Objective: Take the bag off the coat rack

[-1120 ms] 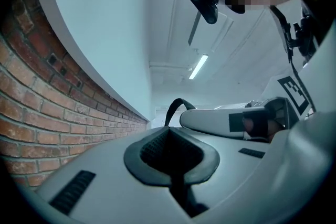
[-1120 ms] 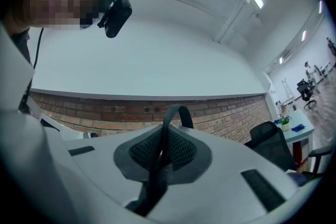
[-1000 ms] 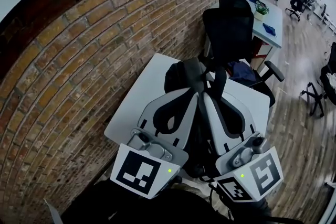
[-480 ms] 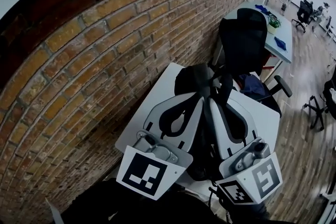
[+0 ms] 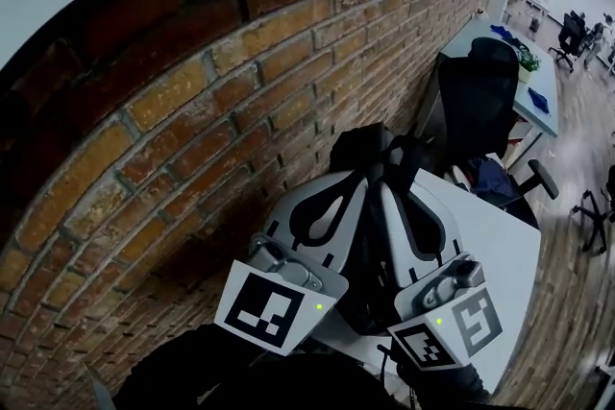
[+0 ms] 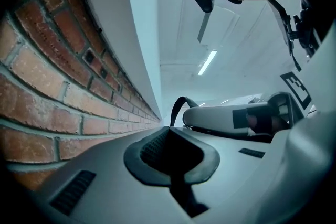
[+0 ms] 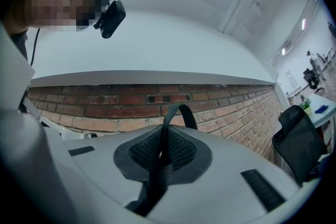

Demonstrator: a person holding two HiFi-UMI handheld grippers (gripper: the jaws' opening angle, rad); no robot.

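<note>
brick wall [image 5: 192, 110] beside bag [image 5: 363, 149], chair [image 5: 476, 101] beyond

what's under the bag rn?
A white table shows beneath the black bag, whose strap both the left gripper and the right gripper clamp. The grippers cover the bag's lower part, so whether it touches the table is hidden.

Left tool [image 5: 357, 189] and right tool [image 5: 388, 195] carrying bag [image 5: 370, 147] forward, brick wall [image 5: 192, 110] nearer
</note>
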